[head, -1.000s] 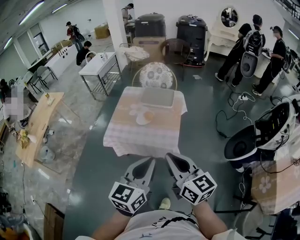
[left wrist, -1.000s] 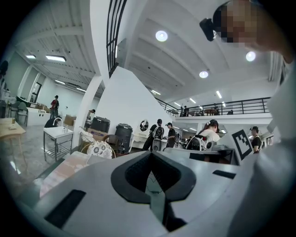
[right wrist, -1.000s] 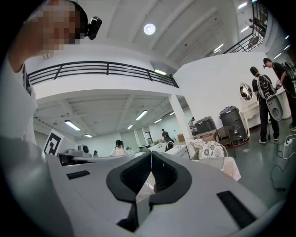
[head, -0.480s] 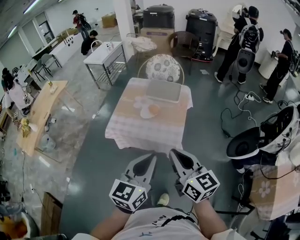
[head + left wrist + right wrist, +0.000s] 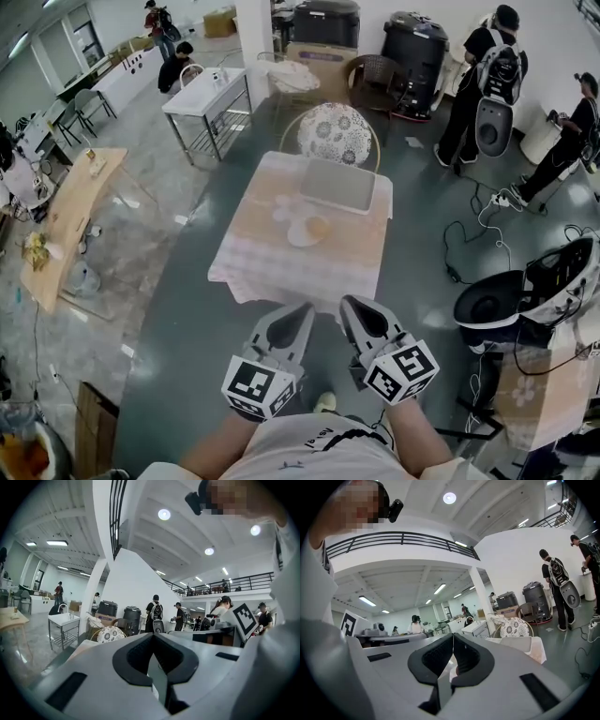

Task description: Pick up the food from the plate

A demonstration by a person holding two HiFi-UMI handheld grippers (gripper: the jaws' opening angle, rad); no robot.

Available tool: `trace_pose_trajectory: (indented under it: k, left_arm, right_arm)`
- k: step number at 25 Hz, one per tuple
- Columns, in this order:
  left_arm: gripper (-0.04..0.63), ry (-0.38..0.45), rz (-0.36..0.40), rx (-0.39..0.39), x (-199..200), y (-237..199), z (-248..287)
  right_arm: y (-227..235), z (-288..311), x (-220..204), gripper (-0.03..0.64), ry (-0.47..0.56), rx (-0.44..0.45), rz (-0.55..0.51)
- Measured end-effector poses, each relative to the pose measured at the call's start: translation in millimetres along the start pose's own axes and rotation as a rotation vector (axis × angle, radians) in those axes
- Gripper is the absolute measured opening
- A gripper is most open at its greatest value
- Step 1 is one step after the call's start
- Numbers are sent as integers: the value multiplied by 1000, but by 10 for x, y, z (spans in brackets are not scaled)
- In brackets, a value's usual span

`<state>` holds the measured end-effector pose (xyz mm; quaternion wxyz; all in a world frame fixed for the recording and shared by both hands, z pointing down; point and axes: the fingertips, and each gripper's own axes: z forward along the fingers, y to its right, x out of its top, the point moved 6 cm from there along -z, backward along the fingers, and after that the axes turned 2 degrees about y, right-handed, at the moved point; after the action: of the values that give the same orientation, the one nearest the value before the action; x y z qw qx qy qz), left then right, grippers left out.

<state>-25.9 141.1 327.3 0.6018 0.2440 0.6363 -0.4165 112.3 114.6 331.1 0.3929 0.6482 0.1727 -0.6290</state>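
Observation:
A table with a pale checked cloth (image 5: 281, 262) stands ahead of me. On it lies a white plate (image 5: 302, 236) with a round orange piece of food (image 5: 319, 226), and behind that a grey tray (image 5: 336, 186). Both grippers hang low over the floor, short of the table's near edge. The left gripper (image 5: 304, 308) has its jaws together with nothing between them, and they also meet in the left gripper view (image 5: 153, 637). The right gripper (image 5: 348, 303) is shut and empty too, its jaws touching in the right gripper view (image 5: 453, 636).
A chair with a flowered cushion (image 5: 339, 134) stands behind the table. Two people (image 5: 480, 66) stand at the back right near black machines (image 5: 412, 52). A white pod-shaped unit (image 5: 534, 291) and floor cables (image 5: 469, 234) lie to the right. A wooden table (image 5: 70, 216) is at the left.
The table, plate and tray have come nearer and sit lower in the head view. Both grippers stay shut and keep their place near my body.

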Motion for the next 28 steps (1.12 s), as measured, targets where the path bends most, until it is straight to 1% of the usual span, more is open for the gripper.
trace_pose_trajectory:
  k: [6,10,13,19,25,28]
  left_arm:
    - [6,1,-4,-24,73,-642,294]
    - [6,-11,-3,-61,40,-973,444]
    - [6,-22,6,-82,2,-1158,638]
    - [6,-37,-4,-107,-117,-1418,1027]
    - [6,-49,-47,-100,-362,-1758,1485]
    - [6,-61,-55,-93,-506,-1889,1716]
  right_arm:
    - [109,612,10,15,-14,-20,-15]
    - [180,921,-26,17,-30,-56,-36]
    - [332,1105,-74,17,-56,-87,-57]
    - [671,1426,-152,17,-97,-116,-102]
    - [1100,1858,-401,18,-169,-105,-126]
    - [1344,2048,-553,20,-205,-97,-131]
